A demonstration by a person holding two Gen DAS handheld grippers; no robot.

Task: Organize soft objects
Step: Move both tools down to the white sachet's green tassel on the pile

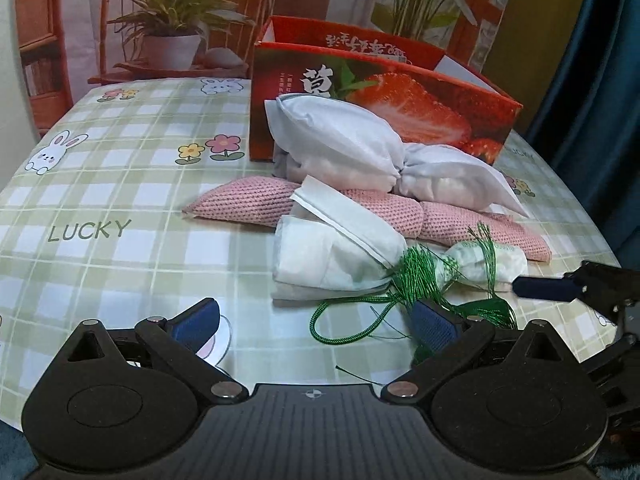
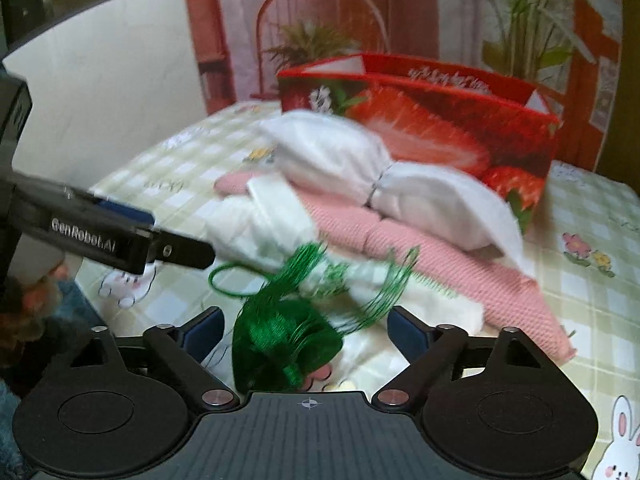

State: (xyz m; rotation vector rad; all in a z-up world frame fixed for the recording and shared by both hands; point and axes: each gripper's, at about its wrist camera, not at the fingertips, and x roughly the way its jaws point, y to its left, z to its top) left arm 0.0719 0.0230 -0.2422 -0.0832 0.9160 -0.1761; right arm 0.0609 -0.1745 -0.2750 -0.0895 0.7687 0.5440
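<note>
Evidently both grippers hang low over the tabletop [image 1: 120, 168], pitched down toward a heap of soft things stacked in front of a red strawberry box [image 1: 400, 92]. The box stands open-topped at about twelve o'clock from the heap, which suggests it is the bin these things are meant for.

The heap is layered: a pink knitted pouch [image 1: 248, 200] lies flat on the checked cloth, a white pouch [image 1: 340, 136] cinched at its middle rests across it at the box side, and a smaller white sachet [image 1: 332, 256] lies at the near side, its green tassel [image 1: 416, 276] and looped cord [image 1: 344, 316] trailing toward six o'clock.

The left gripper [image 1: 316, 320] has its fingers spread with nothing between the pads; the cord loop lies on the cloth just ahead of them. The right gripper [image 2: 304, 326] also has its fingers spread wide, and the bunched tassel head [image 2: 280, 340] sits in the gap between them, though neither pad presses on it. That view is blurred, so whether any thread touches a pad cannot be told.

Probably the sachet comes first because it lies nearest and uppermost at the front, and its tassel offers a loose, easily pinched handle. Thin threads could slip or snag the pink knit.
</note>
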